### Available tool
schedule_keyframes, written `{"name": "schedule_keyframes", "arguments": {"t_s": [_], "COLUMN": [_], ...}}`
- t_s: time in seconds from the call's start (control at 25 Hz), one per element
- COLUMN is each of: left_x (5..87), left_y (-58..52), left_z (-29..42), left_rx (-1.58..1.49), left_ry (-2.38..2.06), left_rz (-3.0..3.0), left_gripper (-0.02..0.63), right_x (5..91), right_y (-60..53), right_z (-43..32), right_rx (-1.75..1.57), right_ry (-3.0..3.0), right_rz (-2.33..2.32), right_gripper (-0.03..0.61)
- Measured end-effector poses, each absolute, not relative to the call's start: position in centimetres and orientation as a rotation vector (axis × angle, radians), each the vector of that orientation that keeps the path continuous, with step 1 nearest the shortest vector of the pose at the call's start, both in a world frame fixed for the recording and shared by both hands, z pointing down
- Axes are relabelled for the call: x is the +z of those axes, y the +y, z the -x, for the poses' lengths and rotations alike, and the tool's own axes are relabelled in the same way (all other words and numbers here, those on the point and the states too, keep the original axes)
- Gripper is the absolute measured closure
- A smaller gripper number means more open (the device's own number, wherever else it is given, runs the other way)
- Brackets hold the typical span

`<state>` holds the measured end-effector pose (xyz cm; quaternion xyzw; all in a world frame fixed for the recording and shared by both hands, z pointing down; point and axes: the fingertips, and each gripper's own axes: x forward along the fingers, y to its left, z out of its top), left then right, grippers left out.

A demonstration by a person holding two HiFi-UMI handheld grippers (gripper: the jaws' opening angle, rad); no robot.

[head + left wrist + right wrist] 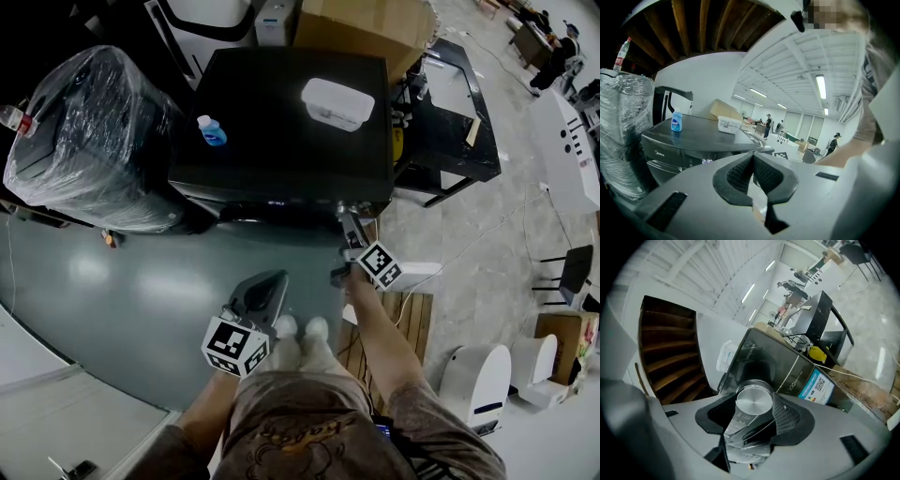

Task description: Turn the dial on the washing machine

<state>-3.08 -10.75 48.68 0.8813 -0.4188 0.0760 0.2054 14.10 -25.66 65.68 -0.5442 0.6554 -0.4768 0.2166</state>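
OK, R gripper (349,225) is up at the front edge of the washing machine (281,122), toward the right end of its front panel in the head view, arm stretched fwd. Right gripper view has it clear: the round silver dial (753,398) sits btwn the two jaws, mesh pad (786,414) tight against its right side, dark jaw hugging the left, so that gripper's clamped on the dial, jaws wide to take it. L gripper (261,292) hangs low and back, near the person's feet over the grey floor (122,291), well apart from the machine; its own view shows the pads meeting at the tips w/ nothing btwn them. On the machine's black top: a small blue bottle (212,131) near the left side, upright, and a white lidded tub (337,103) toward the back right. Plastic-wrapped appliance (89,141) stands just beside the machine on the left, cardboard box (366,23) behind it.
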Motion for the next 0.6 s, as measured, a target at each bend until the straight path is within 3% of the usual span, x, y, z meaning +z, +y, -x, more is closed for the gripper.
{"name": "schedule_keyframes", "arguments": {"t_s": [0.6], "left_x": [48.7], "left_y": [-10.6], "left_z": [3.3], "left_rx": [0.223], "left_ry": [-1.171], "left_rz": [-2.460], "left_gripper": [0.621], "right_x": [65.5], "right_y": [-25.9], "right_z": [-12.6], "right_rx": [-0.976], "right_ry": [2.458], "right_rz": [1.965], "right_gripper": [0.301]}}
